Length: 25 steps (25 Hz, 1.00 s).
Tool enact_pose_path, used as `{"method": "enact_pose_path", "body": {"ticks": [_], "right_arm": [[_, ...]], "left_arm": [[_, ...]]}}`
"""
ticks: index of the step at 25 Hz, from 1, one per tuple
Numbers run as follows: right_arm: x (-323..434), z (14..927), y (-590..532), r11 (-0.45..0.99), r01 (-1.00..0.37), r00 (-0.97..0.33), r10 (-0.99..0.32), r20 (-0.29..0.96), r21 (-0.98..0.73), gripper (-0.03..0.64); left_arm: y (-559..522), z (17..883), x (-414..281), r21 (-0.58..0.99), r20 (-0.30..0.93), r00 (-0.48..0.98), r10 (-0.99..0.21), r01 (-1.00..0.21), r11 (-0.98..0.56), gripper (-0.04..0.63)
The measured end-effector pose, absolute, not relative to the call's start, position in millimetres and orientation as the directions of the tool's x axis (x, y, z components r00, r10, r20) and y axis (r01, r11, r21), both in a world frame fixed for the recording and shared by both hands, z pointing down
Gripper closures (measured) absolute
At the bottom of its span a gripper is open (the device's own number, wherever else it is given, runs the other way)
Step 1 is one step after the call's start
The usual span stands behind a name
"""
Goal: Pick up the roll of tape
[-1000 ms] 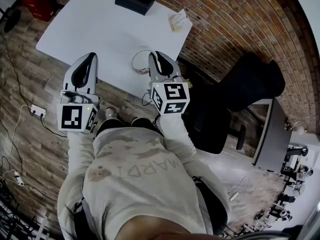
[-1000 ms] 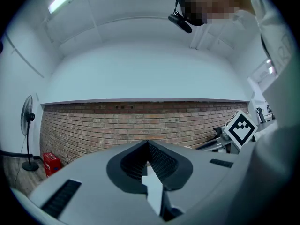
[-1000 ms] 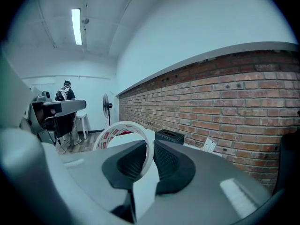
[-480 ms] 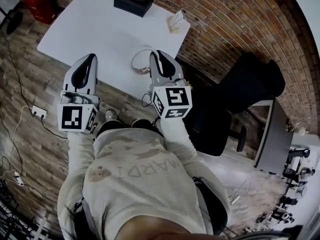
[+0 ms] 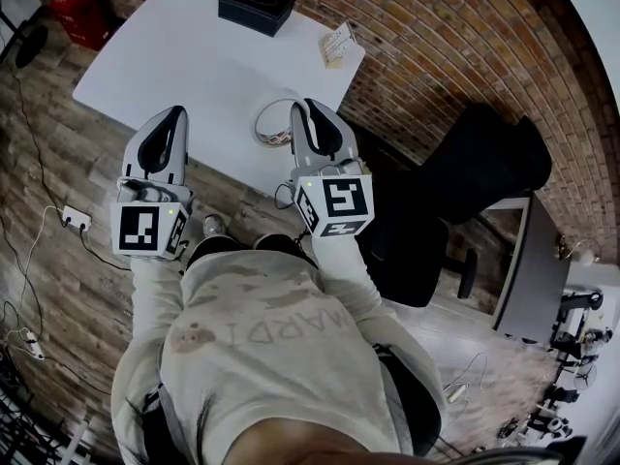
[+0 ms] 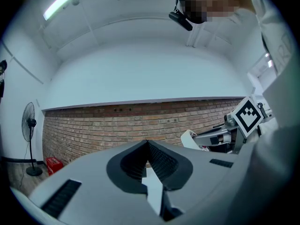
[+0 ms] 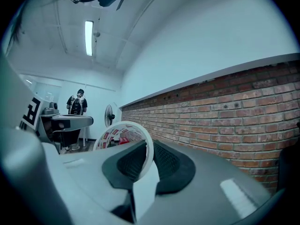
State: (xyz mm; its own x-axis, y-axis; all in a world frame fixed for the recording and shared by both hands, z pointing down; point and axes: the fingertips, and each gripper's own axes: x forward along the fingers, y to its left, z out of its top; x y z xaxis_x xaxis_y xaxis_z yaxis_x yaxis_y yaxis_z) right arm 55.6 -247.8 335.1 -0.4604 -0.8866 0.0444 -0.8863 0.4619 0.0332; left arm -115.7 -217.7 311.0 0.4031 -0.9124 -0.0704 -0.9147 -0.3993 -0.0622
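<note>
Tape roll (image 7: 108, 136) shows only partly behind my right hand-held gripper (image 7: 149, 145), which pinches its wall, pointing level over the bench (image 5: 194, 56) edge. My left hand-held gripper (image 6: 147, 143), level alongside, is pressed together, empty.

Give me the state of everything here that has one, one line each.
right gripper: shut on the roll of tape.
roll of tape: on edge, its wall clamped between the jaws.
left gripper: shut, empty.
black box: lying flat on the table.
standing fan: upright; running or not, cannot tell.
</note>
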Motion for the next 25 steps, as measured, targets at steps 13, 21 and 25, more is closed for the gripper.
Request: {"method": "enact_pose_path", "body": {"ticks": [13, 21, 25], "right_arm": [[71.2, 324.9, -242.2, 0.462, -0.886, -0.462, -0.887, 0.001, 0.039, 0.558], [77.8, 324.4, -241.6, 0.456, -0.889, -0.457, -0.89, -0.009, 0.03, 0.558], [79.3, 324.9, -242.6, 0.452, -0.891, -0.453, -0.892, -0.013, 0.03, 0.558]], "left_arm": [[-215.5, 306.9, -102.5, -0.065, -0.08, 0.393, -0.916, -0.919, -0.389, 0.589], [-215.9, 306.4, -96.8, -0.06, -0.085, 0.393, -0.916, -0.919, -0.389, 0.589], [-216.6, 307.4, -96.6, -0.057, -0.088, 0.392, -0.916, -0.92, -0.388, 0.589]]}}
